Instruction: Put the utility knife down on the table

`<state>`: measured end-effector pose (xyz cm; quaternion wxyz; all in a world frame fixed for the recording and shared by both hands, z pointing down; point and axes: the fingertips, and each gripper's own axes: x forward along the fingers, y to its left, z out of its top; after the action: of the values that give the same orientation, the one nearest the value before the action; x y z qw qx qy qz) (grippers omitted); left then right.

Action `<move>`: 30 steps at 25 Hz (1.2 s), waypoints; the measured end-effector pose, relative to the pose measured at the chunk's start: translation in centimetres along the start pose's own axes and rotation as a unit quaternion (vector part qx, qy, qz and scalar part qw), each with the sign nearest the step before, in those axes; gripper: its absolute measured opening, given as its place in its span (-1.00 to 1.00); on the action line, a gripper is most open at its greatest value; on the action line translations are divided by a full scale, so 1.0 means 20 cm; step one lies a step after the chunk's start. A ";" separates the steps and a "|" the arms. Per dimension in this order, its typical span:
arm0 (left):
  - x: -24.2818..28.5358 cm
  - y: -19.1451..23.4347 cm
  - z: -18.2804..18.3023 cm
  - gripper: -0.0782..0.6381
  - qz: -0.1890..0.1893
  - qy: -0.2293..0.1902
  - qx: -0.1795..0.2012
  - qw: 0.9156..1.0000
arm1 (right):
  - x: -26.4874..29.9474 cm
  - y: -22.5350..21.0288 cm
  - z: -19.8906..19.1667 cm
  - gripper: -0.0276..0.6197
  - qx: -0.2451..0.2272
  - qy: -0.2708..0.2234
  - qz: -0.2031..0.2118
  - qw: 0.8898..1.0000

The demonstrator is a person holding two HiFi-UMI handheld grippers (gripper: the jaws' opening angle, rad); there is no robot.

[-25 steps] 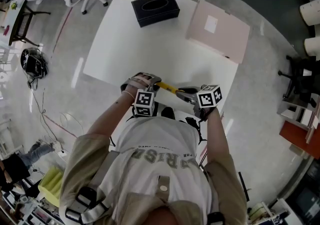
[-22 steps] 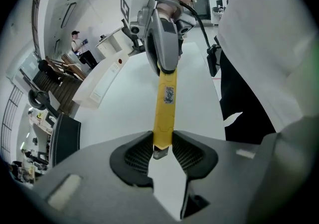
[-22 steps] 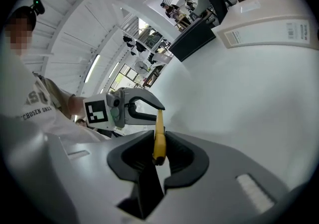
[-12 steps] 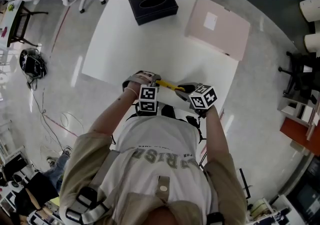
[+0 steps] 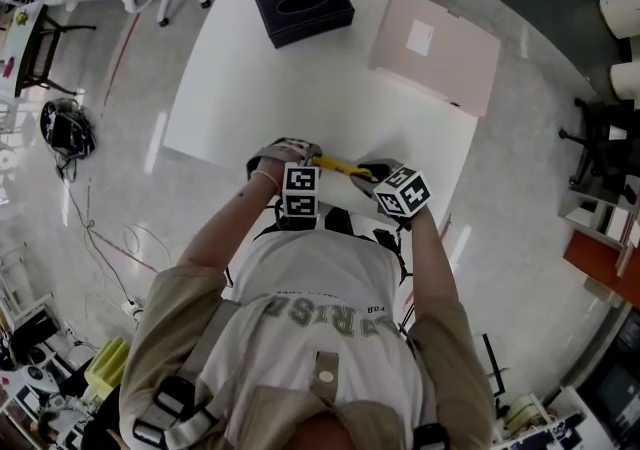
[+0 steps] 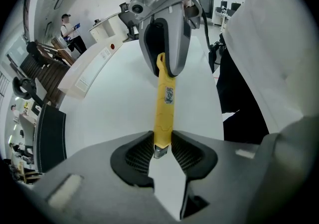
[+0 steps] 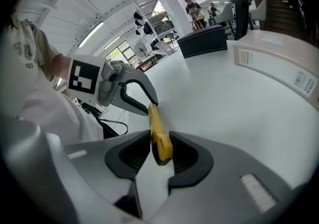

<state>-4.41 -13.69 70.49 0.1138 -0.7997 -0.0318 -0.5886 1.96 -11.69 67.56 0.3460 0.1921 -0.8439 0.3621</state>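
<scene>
Presently: utility knife [image 6: 165, 99], yellow body, held above the white table [image 5: 300, 88] near its front edge, spanning the two grippers; left gripper [image 6: 162, 151], pointing steeply down, jaws lately closing, pads clamped on the knife's metal-tipped end; right gripper [image 7: 159, 149], jaws lately widening, the knife's butt end standing between the pads, grip loosened; also on the table, far side: black tissue box [image 5: 303, 8]; pale pink flat box [image 5: 435, 50], well apart from the knife

The utility knife [image 6: 164, 103] is glossy yellow plastic; the table [image 5: 300, 88] smooth matt white.
</scene>
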 end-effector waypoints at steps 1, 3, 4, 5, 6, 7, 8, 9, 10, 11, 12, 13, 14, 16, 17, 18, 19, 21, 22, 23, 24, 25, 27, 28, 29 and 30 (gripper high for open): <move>0.00 0.00 0.00 -0.45 -0.006 0.003 -0.002 1.000 | 0.00 0.00 0.00 -0.54 -0.008 0.003 -0.004 1.000; 0.01 0.00 0.00 -0.45 -0.018 0.009 -0.007 1.000 | 0.01 0.00 -0.01 -0.52 -0.029 0.011 -0.014 0.999; 0.01 0.00 -0.01 -0.45 -0.023 0.011 -0.008 1.000 | 0.01 0.00 -0.01 -0.51 -0.041 0.016 -0.019 0.999; 0.01 0.00 -0.01 -0.45 -0.026 0.013 -0.010 1.000 | 0.02 -0.01 -0.01 -0.50 -0.052 0.019 -0.024 0.998; 0.01 0.00 -0.01 -0.45 -0.029 0.014 -0.013 0.999 | 0.02 -0.01 -0.01 -0.50 -0.062 0.022 -0.028 0.997; 0.01 0.00 -0.01 -0.45 -0.031 0.014 -0.016 0.999 | 0.02 0.00 -0.01 -0.49 -0.073 0.023 -0.033 0.997; 0.01 0.00 -0.01 -0.45 -0.033 0.015 -0.018 0.999 | 0.02 0.00 -0.01 -0.49 -0.084 0.027 -0.038 0.995; 0.01 0.00 -0.01 -0.45 -0.035 0.017 -0.020 0.999 | 0.02 0.00 -0.01 -0.48 -0.097 0.032 -0.044 0.994; 0.01 0.00 -0.01 -0.45 -0.038 0.019 -0.021 0.999 | 0.02 0.00 -0.02 -0.47 -0.111 0.040 -0.049 0.992; 0.01 0.00 -0.01 -0.45 -0.041 0.021 -0.021 0.999 | 0.02 0.01 -0.02 -0.47 -0.125 0.049 -0.053 0.990; 0.02 0.00 -0.01 -0.45 -0.045 0.023 -0.021 0.999 | 0.03 0.01 -0.03 -0.46 -0.139 0.058 -0.058 0.987; 0.02 0.00 -0.01 -0.45 -0.049 0.024 -0.020 0.998 | 0.03 0.01 -0.04 -0.46 -0.155 0.067 -0.065 0.984; 0.02 0.00 -0.01 -0.45 -0.053 0.026 -0.020 0.998 | 0.04 0.00 -0.06 -0.46 -0.171 0.075 -0.072 0.980; 0.02 -0.01 -0.01 -0.45 -0.059 0.029 -0.019 0.998 | 0.05 -0.01 -0.07 -0.45 -0.194 0.085 -0.085 0.974; 0.02 -0.01 -0.01 -0.45 -0.061 0.030 -0.020 0.997 | 0.05 -0.01 -0.07 -0.45 -0.198 0.087 -0.088 0.972; 0.02 -0.01 -0.01 -0.45 -0.064 0.032 -0.021 0.997 | 0.05 -0.01 -0.07 -0.45 -0.200 0.088 -0.091 0.971; 0.02 -0.01 -0.01 -0.45 -0.065 0.033 -0.022 0.997 | 0.05 -0.02 -0.08 -0.45 -0.203 0.090 -0.094 0.971; 0.02 0.00 -0.01 -0.45 -0.069 0.035 -0.023 0.997 | 0.05 -0.03 -0.08 -0.44 -0.212 0.096 -0.101 0.967; 0.02 0.00 0.00 -0.45 -0.072 0.037 -0.023 0.996 | 0.05 -0.03 -0.08 -0.43 -0.217 0.099 -0.105 0.965; 0.02 0.00 -0.01 -0.45 -0.075 0.039 -0.023 0.996 | 0.05 -0.03 -0.09 -0.43 -0.222 0.102 -0.107 0.964; 0.03 0.00 -0.01 -0.45 -0.078 0.040 -0.023 0.996 | 0.06 -0.03 -0.09 -0.43 -0.225 0.104 -0.109 0.963; 0.03 -0.01 -0.01 -0.45 -0.080 0.042 -0.023 0.996 | 0.06 -0.04 -0.09 -0.42 -0.227 0.105 -0.111 0.962; 0.03 -0.01 0.00 -0.45 -0.082 0.041 -0.025 0.995 | 0.06 -0.04 -0.09 -0.41 -0.227 0.103 -0.113 0.962; 0.03 -0.01 0.00 -0.45 -0.083 0.040 -0.026 0.995 | 0.06 -0.04 -0.09 -0.41 -0.224 0.101 -0.113 0.963; 0.03 -0.01 0.00 -0.45 -0.082 0.039 -0.026 0.996 | 0.05 -0.04 -0.09 -0.41 -0.221 0.099 -0.112 0.964; 0.03 -0.01 0.00 -0.45 -0.081 0.039 -0.025 0.996 | 0.05 -0.03 -0.09 -0.41 -0.217 0.096 -0.110 0.965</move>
<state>-4.32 -13.61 71.09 0.0465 -0.7736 -0.0775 -0.6272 2.40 -10.94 69.51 0.4969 0.1686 -0.8386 0.1463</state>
